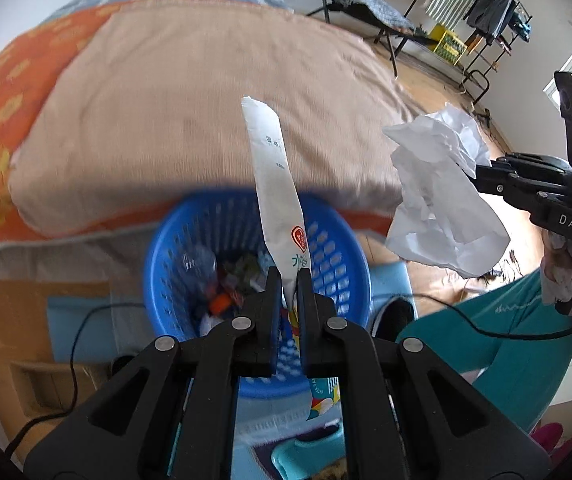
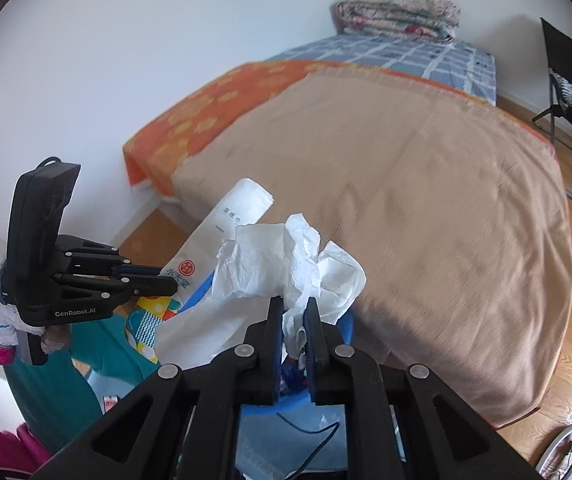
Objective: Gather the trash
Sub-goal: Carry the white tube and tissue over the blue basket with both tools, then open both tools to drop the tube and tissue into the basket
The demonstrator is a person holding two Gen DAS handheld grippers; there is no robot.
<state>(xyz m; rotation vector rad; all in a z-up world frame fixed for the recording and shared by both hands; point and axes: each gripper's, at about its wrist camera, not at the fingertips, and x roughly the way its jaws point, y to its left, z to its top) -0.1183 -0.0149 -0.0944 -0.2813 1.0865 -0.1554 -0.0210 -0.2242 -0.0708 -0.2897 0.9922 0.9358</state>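
We see left gripper (image 1: 289,280) pinching long white wrapper (image 1: 276,184) above blue basket (image 1: 338,248), long axis upright, free end up. Right gripper (image 2: 295,308) pinches crumpled tissue (image 2: 286,264) beside it.

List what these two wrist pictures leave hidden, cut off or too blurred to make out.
- Left wrist view: the basket contents are blurred, partly hidden by the wrapper and left gripper.
- Right wrist view: the basket is almost wholly hidden behind the tissue and right gripper.
- Wrapper print: too small to read.
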